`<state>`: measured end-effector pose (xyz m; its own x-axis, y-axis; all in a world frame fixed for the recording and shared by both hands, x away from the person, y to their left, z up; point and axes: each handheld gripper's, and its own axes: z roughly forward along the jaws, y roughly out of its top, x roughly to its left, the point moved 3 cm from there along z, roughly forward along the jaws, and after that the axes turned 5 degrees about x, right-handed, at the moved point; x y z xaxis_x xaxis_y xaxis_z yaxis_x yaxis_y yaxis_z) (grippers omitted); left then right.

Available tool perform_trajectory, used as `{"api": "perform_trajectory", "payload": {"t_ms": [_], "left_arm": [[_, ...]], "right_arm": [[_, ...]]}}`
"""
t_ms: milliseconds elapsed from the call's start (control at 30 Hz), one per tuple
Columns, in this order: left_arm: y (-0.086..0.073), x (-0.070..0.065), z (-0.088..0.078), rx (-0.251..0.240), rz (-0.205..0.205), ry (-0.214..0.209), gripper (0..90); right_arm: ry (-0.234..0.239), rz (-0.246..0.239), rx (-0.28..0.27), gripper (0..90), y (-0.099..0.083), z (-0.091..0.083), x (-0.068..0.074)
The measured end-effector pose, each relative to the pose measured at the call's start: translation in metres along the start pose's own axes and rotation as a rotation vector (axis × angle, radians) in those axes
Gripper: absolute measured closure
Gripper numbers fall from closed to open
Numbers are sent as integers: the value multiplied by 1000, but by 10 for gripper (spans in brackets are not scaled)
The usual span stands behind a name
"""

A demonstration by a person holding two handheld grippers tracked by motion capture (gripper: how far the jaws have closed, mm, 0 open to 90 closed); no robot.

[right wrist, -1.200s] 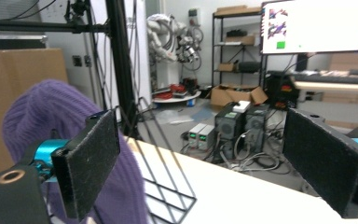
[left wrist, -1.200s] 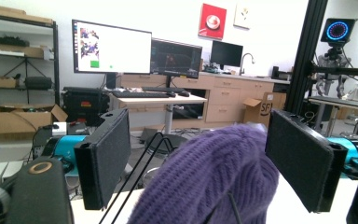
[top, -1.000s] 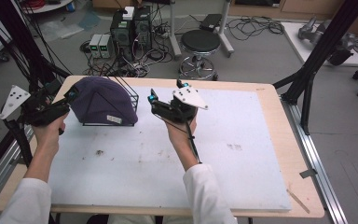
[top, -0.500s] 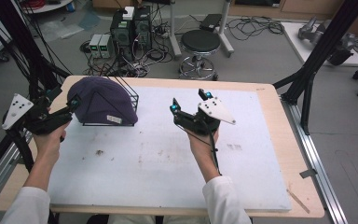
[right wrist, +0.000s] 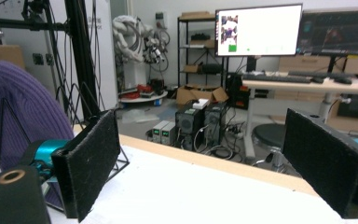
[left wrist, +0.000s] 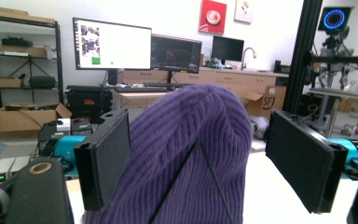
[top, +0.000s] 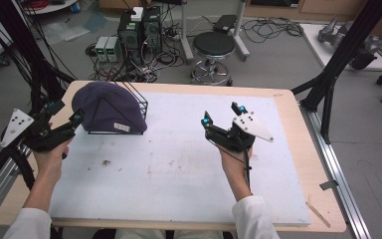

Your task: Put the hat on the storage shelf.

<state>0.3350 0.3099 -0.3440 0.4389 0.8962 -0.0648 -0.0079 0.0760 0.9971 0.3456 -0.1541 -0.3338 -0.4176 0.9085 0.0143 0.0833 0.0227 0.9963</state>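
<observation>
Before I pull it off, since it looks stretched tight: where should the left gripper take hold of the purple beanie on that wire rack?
Probably the beanie's rounded crown, from the table's left edge, where the open left gripper already faces it. The knit bulges free there, while black wire rack rods cross its front.

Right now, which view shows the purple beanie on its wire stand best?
The high view: the whole purple beanie over the wire stand. The left gripper view shows its ribbed knit close up, cropped; the right gripper view shows one edge.
</observation>
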Motion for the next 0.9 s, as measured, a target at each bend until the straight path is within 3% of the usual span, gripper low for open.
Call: {"api": "perform_trajectory", "payload": {"t_ms": [167,267,333,400,533,900], "left_arm": [[-12,4,-11,4,-26,12,224],[-19,6,-16,1,-45,20,224],[-22,8,-19,-19,-93,15,228],[-25,9,-21,-23,-107,18,228],[-33,7,-24,0,-85,20,229],[-51,-1,-35,38,-49,31,227]], "right_arm": [[-21,-17,-5,109,-5,-16,-9],[-39,2,20,109,-14,-25,-17],[-61,2,12,109,-22,-31,-22],[-65,15,35,109,-31,-35,-26],[-81,27,64,109,-44,-43,-32],[-126,45,58,109,-61,-71,-52]]}}
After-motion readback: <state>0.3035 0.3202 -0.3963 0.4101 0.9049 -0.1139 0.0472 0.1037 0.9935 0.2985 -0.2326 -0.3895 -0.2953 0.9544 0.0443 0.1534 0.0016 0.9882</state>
